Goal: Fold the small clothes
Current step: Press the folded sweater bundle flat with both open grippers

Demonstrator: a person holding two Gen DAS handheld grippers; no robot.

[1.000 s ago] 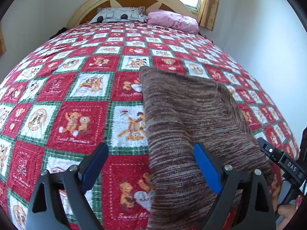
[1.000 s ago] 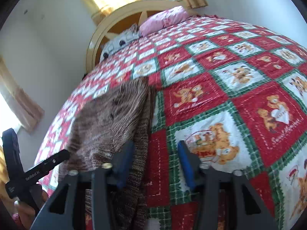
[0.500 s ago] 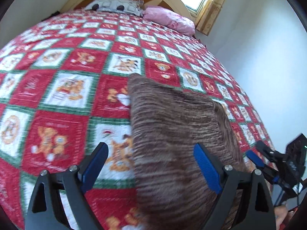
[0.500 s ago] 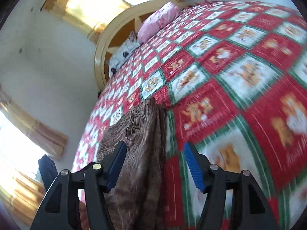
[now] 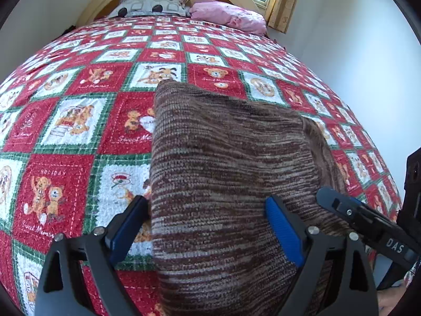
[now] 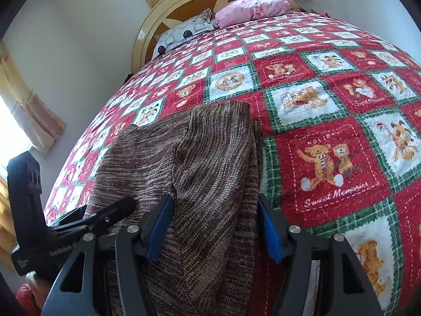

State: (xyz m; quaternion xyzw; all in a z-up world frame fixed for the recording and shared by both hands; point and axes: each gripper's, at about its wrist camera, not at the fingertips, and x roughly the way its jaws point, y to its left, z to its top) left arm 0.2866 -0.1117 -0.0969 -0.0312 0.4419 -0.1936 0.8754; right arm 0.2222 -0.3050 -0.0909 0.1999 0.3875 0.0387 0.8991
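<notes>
So the bed (image 5: 79, 121) fills basically the whole view, covered in a red and green teddy-bear quilt, and the brown knit garment (image 5: 223, 163) lies flat on it toward the near edge, already doubled over by the look of the layered edges. It's a soft, floppy knit, light, probably stretchy, so I'd pinch it at a near corner or along the hem rather than mid-panel, otherwise it'll sag and bunch. Both tools tip downward over the near end of it. The left gripper (image 5: 205, 226) has its jaws spread wide with the knit's left edge between them, nothing pinched. The right gripper (image 6: 214, 226) is likewise parted, having just opened a bit more, straddling the cloth's right-hand fold without pressing it.
</notes>
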